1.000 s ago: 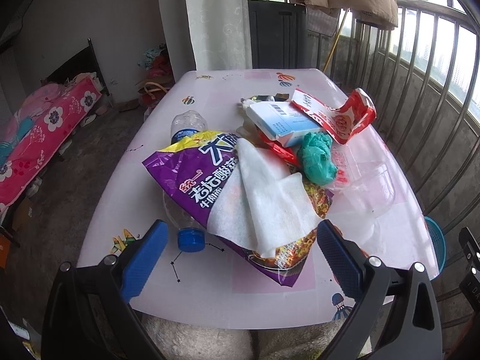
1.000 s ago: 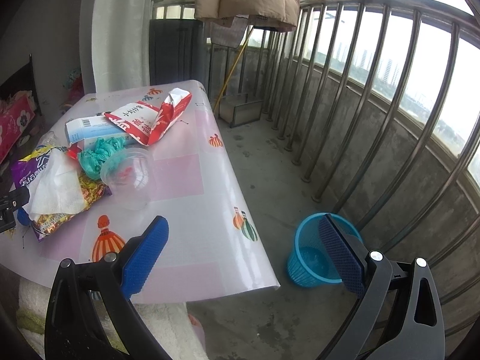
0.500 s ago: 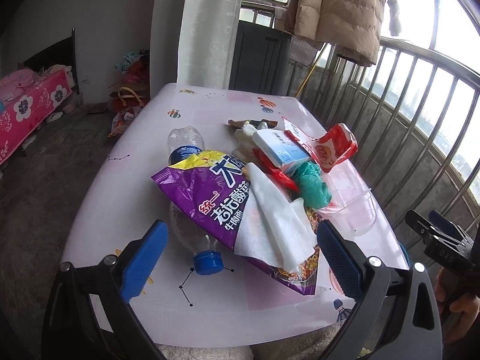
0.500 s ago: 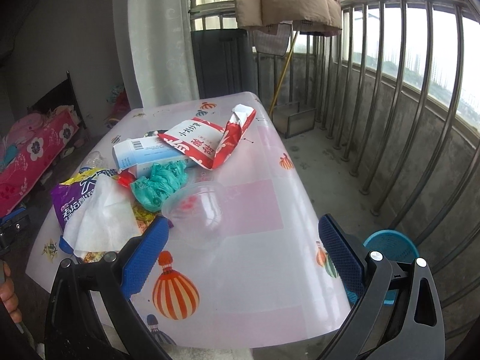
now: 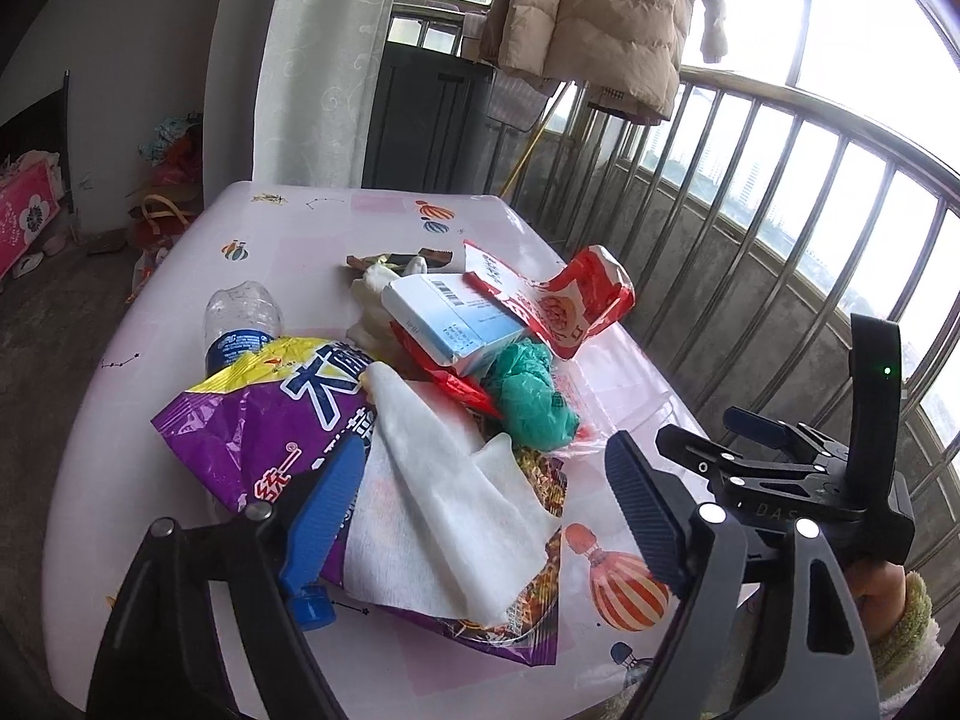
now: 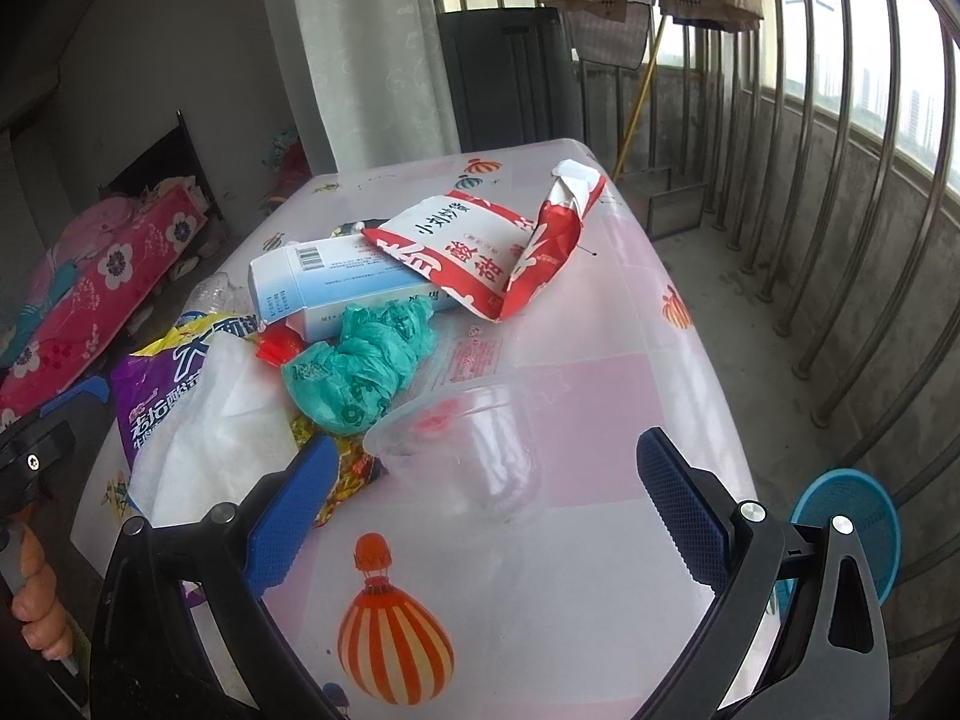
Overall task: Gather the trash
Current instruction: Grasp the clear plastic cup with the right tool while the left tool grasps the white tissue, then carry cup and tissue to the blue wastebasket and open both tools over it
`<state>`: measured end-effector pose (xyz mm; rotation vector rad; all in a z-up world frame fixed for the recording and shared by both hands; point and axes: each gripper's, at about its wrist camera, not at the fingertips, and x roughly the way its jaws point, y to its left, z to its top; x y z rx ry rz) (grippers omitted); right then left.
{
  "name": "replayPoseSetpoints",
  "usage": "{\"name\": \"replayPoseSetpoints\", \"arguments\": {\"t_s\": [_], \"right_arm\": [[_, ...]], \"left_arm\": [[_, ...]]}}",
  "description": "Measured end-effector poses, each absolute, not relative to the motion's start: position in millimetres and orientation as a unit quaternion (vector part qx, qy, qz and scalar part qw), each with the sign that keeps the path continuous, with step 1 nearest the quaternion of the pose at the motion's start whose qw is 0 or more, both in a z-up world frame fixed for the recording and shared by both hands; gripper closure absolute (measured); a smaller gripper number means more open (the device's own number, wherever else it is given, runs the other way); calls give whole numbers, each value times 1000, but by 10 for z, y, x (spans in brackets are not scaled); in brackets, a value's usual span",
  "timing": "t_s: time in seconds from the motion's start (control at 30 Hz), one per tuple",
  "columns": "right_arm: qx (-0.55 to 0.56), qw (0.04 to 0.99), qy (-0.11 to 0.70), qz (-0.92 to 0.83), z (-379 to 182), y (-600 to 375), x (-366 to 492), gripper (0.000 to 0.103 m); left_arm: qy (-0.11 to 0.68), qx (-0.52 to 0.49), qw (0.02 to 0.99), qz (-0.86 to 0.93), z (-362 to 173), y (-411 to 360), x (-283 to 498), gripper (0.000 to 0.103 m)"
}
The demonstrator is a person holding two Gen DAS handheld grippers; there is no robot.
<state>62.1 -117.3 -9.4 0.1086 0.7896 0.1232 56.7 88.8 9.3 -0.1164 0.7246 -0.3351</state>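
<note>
hiding most of the plastic bottle (image 5: 240, 324), purple snack bag (image 5: 252, 420)

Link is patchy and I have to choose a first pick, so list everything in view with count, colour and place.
table: 1, pink patterned cover, centre
noodle bag: 1, purple, near left
tissue: 1, white, on noodle bag
bottle: 1, clear, blue cap, partly under noodle bag
carton: 1, white-blue, mid pile
snack bag: 1, red-white, far side of pile
plastic bag: 1, teal, crumpled, beside carton
cup: 1, clear, lying near right fingers
basket: 1, blue, on floor
left gripper: fingers blue, jaws have just been closing, over tissue
right gripper: fingers blue, open, around cup
</note>
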Motion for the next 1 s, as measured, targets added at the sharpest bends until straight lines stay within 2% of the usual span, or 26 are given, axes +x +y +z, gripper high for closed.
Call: {"name": "replayPoseSetpoints", "arguments": {"t_s": [0.03, 0.2, 0.3, 0.33, 0.53, 0.6, 0.63, 1.0], "right_arm": [[50, 918, 388, 65, -123, -1166, 659, 8], [51, 902, 419, 94, -301, -1162, 845, 9], [58, 892, 436, 107, -383, -1173, 897, 16], [59, 889, 441, 108, -403, -1173, 900, 23], [51, 887, 445, 111, -386, -1175, 795, 24], [55, 885, 450, 109, -369, -1209, 726, 27], [58, 881, 456, 108, -368, -1232, 699, 35], [128, 885, 438, 93, -134, -1628, 205, 35]], "left_arm": [[367, -55, 915, -162, 32, 886, 631, 38], [421, -57, 891, -161, -221, 827, 858, 54], [434, -51, 886, -152, -302, 799, 907, 67], [437, -53, 886, -150, -319, 799, 913, 72], [441, -50, 885, -143, -332, 801, 888, 97], [441, -53, 885, -143, -302, 818, 853, 99], [440, -56, 884, -144, -275, 831, 827, 100], [403, -89, 892, -183, 223, 916, 337, 101]]}}
